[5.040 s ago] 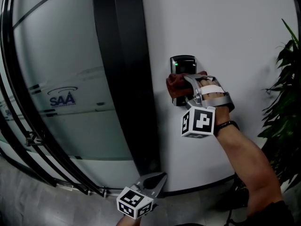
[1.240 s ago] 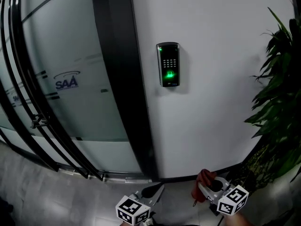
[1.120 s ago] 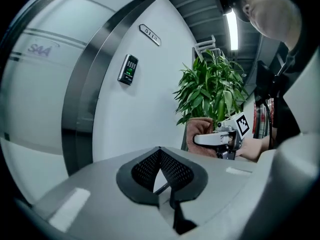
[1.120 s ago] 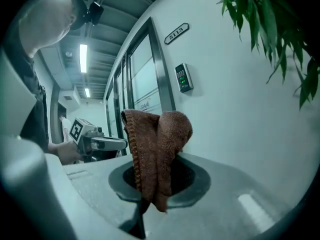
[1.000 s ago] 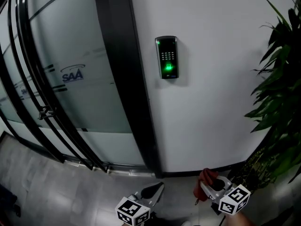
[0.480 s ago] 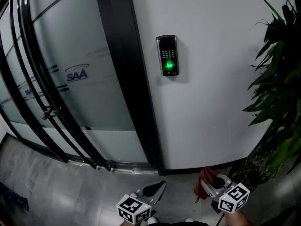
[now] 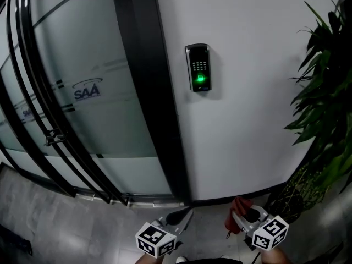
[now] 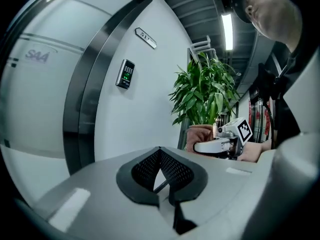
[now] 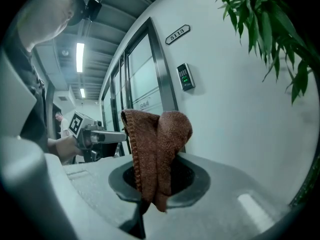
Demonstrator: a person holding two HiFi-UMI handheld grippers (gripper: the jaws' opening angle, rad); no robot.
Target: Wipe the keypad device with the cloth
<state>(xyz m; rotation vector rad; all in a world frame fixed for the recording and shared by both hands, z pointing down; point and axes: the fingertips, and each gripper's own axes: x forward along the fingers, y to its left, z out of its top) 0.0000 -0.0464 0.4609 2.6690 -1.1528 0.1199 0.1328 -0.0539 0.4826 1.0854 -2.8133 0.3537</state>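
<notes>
Head view: keypad device (image 7: 198, 67) glowed green on the wall (image 7: 258, 92), well above right gripper (image 7: 242, 220), which clamped the brown cloth (image 9: 157, 149); left gripper (image 7: 180, 218) had jaws together, empty.

I am looking at the keypad device (image 7: 198, 67) sitting high on the wall (image 7: 253, 125), just right of the upright door frame (image 7: 151, 92). Left of that frame the glass door (image 7: 82, 109) is standing, with rails (image 7: 50, 137) running down across its left side. A number plate (image 9: 177, 34) is hanging on the wall above the keypad device. The plant (image 7: 324, 114) is standing at the right, before the wall. At the near edge, over the floor (image 7: 71, 219), I am holding both grippers well below the keypad device. The left gripper (image 7: 177, 219) is on the left with its jaw tips meeting. The right gripper (image 7: 240, 218) is on the right, with the cloth (image 7: 238, 205) sitting between its jaws and sticking up past them.
</notes>
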